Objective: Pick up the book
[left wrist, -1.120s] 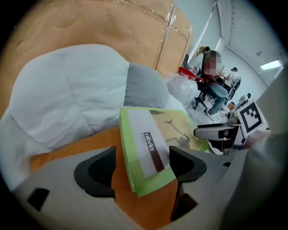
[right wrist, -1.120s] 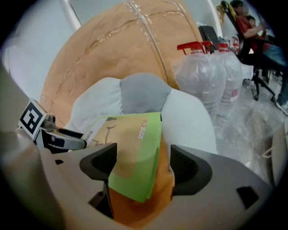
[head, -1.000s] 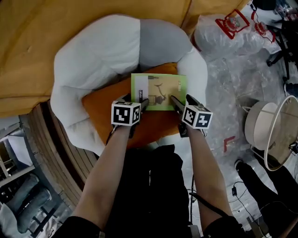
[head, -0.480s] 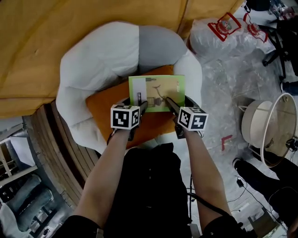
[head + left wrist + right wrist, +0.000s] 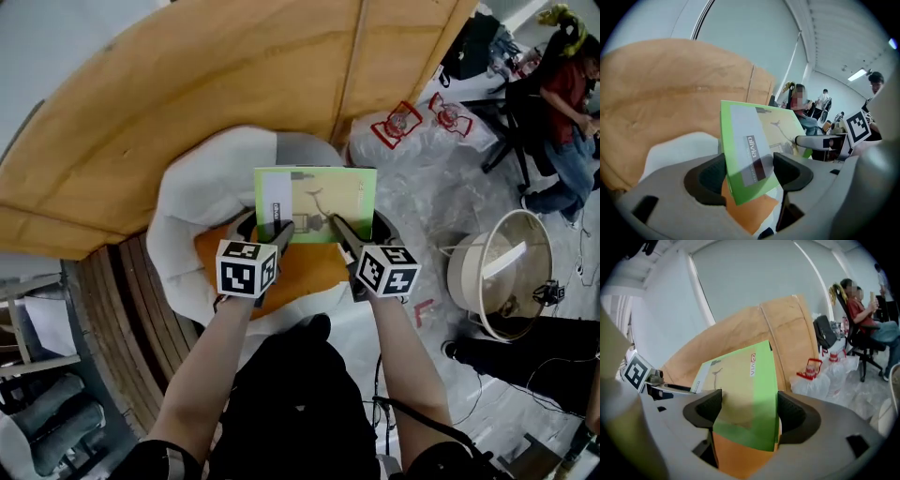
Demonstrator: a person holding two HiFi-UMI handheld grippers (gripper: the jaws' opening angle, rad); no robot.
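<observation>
The green and cream book (image 5: pixel 314 202) hangs in the air above the orange cushion (image 5: pixel 305 269), held at its near edge from both sides. My left gripper (image 5: pixel 279 231) is shut on its left corner, my right gripper (image 5: pixel 341 225) on its right corner. In the left gripper view the book (image 5: pixel 749 150) stands tilted between the dark pads of the left gripper (image 5: pixel 747 174). The right gripper view shows the book (image 5: pixel 745 390) filling the gap of the right gripper (image 5: pixel 747 417). The cushion rests in a white and grey beanbag (image 5: pixel 202 197).
A large curved brown board (image 5: pixel 234 94) rises behind the beanbag. To the right lie clear plastic sheeting (image 5: pixel 422 178), red-framed items (image 5: pixel 398 122) and a round white basket (image 5: pixel 497 272). A person (image 5: pixel 567 66) sits on a chair at the far right. Wooden floor rings (image 5: pixel 131 309) lie at the left.
Both grippers have risen together with the book, which has left the orange cushion and now tilts up. More of the brown board and the room is in view.
</observation>
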